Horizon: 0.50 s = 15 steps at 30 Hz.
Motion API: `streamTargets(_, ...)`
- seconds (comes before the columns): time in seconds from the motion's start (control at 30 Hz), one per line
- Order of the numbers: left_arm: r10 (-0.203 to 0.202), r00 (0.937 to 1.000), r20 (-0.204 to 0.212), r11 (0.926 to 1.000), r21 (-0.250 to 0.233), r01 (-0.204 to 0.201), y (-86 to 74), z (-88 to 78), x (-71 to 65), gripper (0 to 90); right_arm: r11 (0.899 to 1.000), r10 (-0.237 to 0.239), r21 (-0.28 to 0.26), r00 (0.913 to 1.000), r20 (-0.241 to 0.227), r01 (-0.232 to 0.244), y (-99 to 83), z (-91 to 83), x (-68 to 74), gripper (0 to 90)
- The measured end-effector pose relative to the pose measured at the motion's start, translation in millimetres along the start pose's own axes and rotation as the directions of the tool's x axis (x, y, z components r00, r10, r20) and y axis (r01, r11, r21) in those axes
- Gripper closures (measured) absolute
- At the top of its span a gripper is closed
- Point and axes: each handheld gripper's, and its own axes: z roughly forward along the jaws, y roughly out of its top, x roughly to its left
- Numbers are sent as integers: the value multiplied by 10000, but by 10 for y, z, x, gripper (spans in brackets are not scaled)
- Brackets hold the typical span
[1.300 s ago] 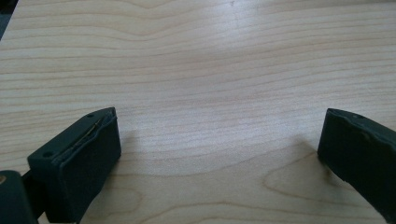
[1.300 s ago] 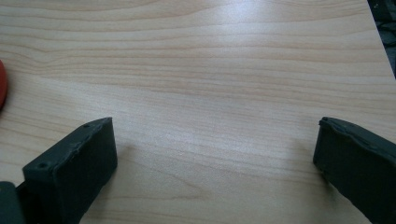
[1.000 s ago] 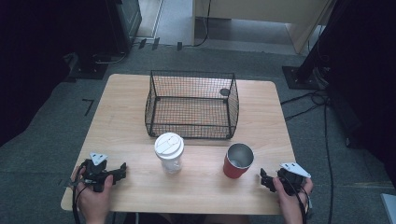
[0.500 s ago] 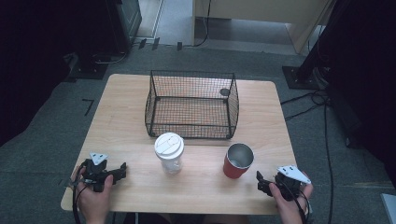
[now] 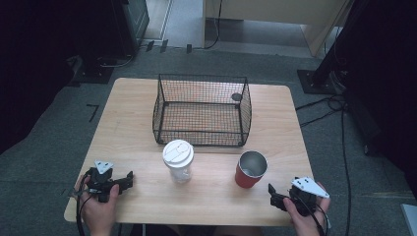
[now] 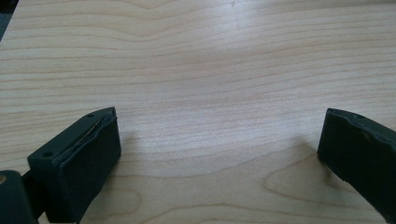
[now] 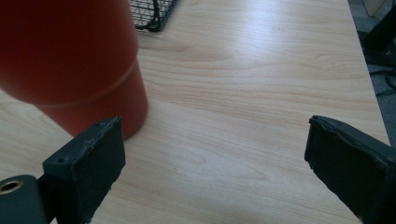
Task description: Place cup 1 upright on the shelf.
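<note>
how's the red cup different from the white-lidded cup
The red cup is open-topped with a silvery inside; the white-lidded cup is closed by its lid. The red cup has opaque red walls; the lidded cup looks clear and pale. The red cup stands nearer the right gripper. Both stand upright before the basket.

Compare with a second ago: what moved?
The right gripper slid left along the table's near edge toward the red cup, jaws open, nothing held. Left gripper, white-lidded cup and basket stayed put.
</note>
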Motion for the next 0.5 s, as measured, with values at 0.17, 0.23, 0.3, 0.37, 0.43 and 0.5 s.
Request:
streamTargets(0.17,3,10000,-3,10000,1,-3,0,0,0,1,9999,-135,-75,9996,-231,133,15,-47,30,52)
streamTargets(0.23,-3,10000,-1,10000,-2,3,0,0,0,1,9997,-195,-148,9990,-402,189,33,-81,62,52)
streamTargets(0.3,0,10000,-1,10000,0,0,0,0,0,1,9995,-270,-189,9982,-542,260,45,-99,88,52)
streamTargets(0.37,-2,10000,0,10000,-2,2,0,0,0,0,9994,-288,-198,9977,-608,276,50,-110,103,52)
streamTargets(0.43,-1,10000,0,10000,-2,1,0,0,0,1,9988,-449,-215,9958,-792,433,68,-136,150,52)
streamTargets(0.5,2,10000,-1,10000,1,-2,0,0,0,1,9986,-495,-238,9939,-985,474,80,-148,182,52)
